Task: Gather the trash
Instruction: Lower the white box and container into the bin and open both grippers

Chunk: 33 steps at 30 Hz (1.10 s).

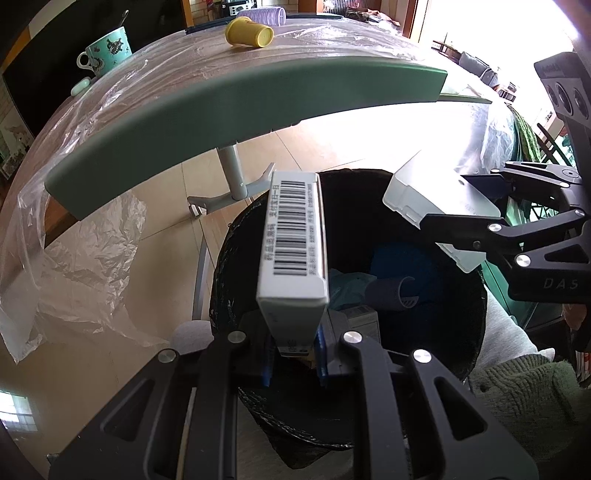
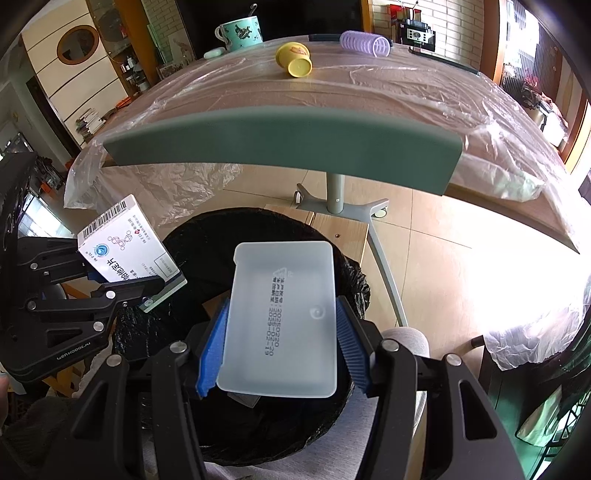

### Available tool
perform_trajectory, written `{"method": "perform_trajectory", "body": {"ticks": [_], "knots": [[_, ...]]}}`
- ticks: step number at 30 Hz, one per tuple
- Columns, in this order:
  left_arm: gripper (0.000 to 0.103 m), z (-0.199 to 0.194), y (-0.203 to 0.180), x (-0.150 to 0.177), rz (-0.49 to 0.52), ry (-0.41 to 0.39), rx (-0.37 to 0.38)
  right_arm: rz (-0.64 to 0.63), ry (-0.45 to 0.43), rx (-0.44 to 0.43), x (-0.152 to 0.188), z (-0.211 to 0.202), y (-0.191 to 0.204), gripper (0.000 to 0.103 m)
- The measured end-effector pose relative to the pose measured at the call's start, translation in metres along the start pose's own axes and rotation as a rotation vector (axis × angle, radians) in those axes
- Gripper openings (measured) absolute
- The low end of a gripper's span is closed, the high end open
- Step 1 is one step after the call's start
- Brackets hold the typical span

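Observation:
My left gripper (image 1: 295, 363) is shut on a white medicine box (image 1: 293, 236) with barcodes, held over the black-lined trash bin (image 1: 225, 295). In the right wrist view the same box (image 2: 127, 245) shows at the left in the left gripper (image 2: 129, 288). My right gripper (image 2: 282, 345) is shut on a translucent white plastic tray (image 2: 282, 317), its blue pads pressing both long sides, above the bin (image 2: 177, 240). That tray (image 1: 436, 199) and right gripper (image 1: 491, 206) appear at the right in the left wrist view. Blue and grey trash (image 1: 399, 273) lies inside the bin.
A table (image 2: 332, 96) covered in clear plastic sheet stands beyond the bin, with a green edge strip (image 2: 280, 144). On it lie a yellow cup (image 2: 295, 59) on its side, a teal mug (image 2: 240, 33) and a purple hair roller (image 2: 365, 42). A grey table leg (image 2: 336, 195) stands behind the bin.

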<state>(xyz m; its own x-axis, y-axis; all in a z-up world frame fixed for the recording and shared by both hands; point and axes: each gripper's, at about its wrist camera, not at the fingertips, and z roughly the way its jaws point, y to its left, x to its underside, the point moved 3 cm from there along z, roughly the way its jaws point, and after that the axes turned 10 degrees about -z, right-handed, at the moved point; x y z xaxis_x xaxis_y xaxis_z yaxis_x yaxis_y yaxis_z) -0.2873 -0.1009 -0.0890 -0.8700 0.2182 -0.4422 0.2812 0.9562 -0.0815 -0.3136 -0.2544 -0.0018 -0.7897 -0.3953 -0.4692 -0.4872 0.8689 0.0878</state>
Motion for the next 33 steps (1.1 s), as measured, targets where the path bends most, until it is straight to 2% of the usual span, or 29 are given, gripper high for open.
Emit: {"method": "perform_trajectory", "body": {"ticks": [33], "knots": [[0.019,0.034,0.014,0.005,-0.003,0.065,-0.053,0.008,0.052,0.000,0.002,0.032,0.003,0.055]]}}
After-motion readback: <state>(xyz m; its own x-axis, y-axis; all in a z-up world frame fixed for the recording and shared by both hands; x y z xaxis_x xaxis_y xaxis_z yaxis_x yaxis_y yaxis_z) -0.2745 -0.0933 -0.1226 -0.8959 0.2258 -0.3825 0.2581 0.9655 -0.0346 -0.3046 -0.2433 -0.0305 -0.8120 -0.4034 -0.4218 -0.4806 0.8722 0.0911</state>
